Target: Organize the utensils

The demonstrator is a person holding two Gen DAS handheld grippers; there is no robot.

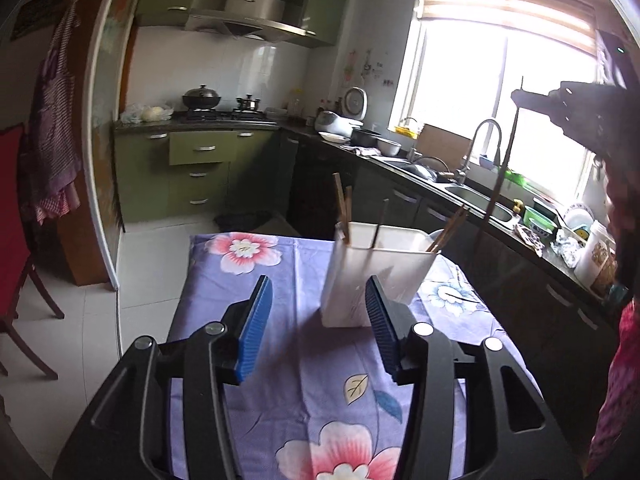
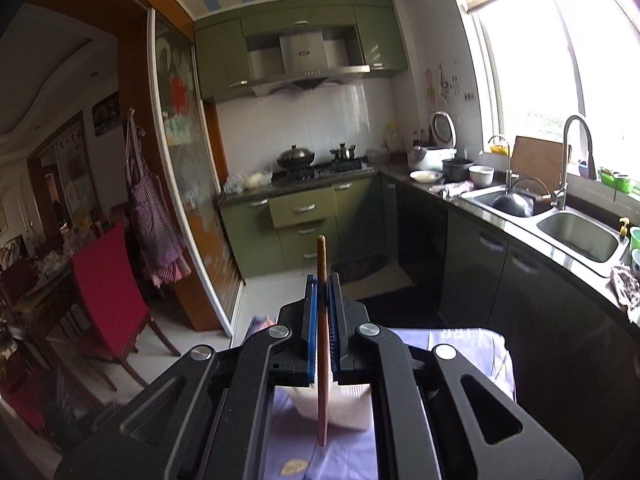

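Note:
A white plastic utensil holder (image 1: 376, 276) stands on the table with the purple flowered cloth (image 1: 288, 312). Several wooden chopsticks (image 1: 344, 212) lean inside it. My left gripper (image 1: 318, 316) is open and empty, just in front of the holder. My right gripper (image 2: 322, 300) is shut on a single brown chopstick (image 2: 322, 360), held upright above the holder (image 2: 344, 404). In the left wrist view the right gripper (image 1: 520, 98) is high at the right, with the chopstick (image 1: 496, 184) hanging down from it beside the holder.
A dark counter with a double sink (image 1: 472, 196), tap (image 1: 490, 140) and dishes runs along the right. Green cabinets and a stove (image 1: 212, 114) are at the back. A red chair (image 1: 16, 216) stands left of the table.

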